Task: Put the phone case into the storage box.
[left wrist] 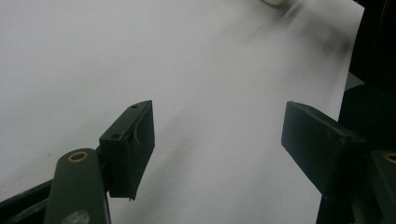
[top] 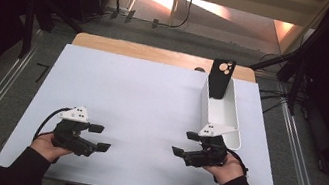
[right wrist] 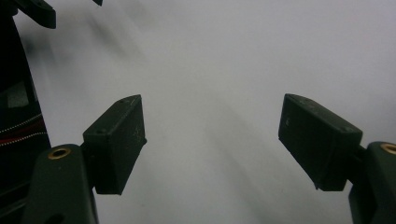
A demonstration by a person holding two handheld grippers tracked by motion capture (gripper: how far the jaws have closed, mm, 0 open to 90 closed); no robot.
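A black phone (top: 220,77) stands upright, leaning in the far end of a white oblong bin (top: 231,120) at the right of the white table top (top: 141,99). My left gripper (top: 99,137) rests low over the near left of the table, pointing right, its jaws open and nothing between them. My right gripper (top: 184,143) is by the near end of the bin, pointing left, open and holding nothing. In the left gripper view my left gripper (left wrist: 217,140) has only bare white surface between its jaws. The right gripper view shows the same for my right gripper (right wrist: 210,135).
A wooden strip (top: 158,54) runs along the table's far edge. Dark stands and cables crowd the floor on both sides. The bin's corner (left wrist: 273,2) peeks in at the top of the left gripper view. The other gripper's tip (right wrist: 37,11) shows at the top left of the right gripper view.
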